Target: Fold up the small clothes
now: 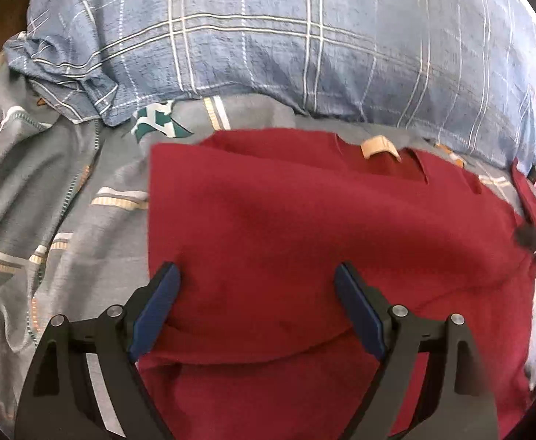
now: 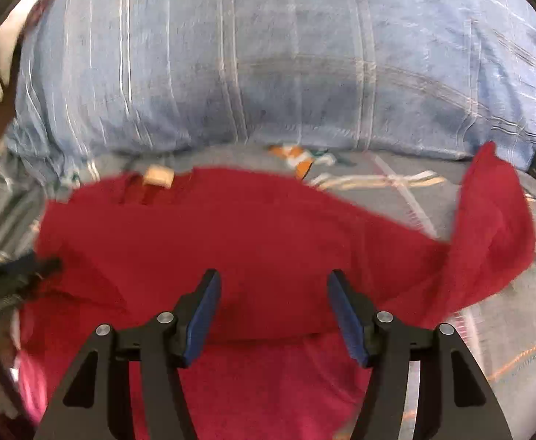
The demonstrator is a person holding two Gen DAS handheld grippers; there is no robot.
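We had the red garment (image 1: 304, 242) spread on the bed (image 1: 47, 220), in front of the blue checked pillow (image 1: 268, 55), with its tan neck label (image 1: 378, 148) at the far edge. Our left gripper (image 1: 256, 278) hung over the near left part with its jaws wide apart and nothing between the pads. Our right gripper (image 2: 271, 278) stood over the near edge, jaws also apart, no cloth pinched. The risk we saw lay on the right: a sleeve or side flap (image 2: 495, 227) stood raised and loosely bunched, so it could flop back off line and leave a crooked fold. Closing either pair of jaws from above might also catch the grey bedsheet (image 2: 414, 190) with the cloth, or take only one layer, and any pull would then drag the whole piece askew.
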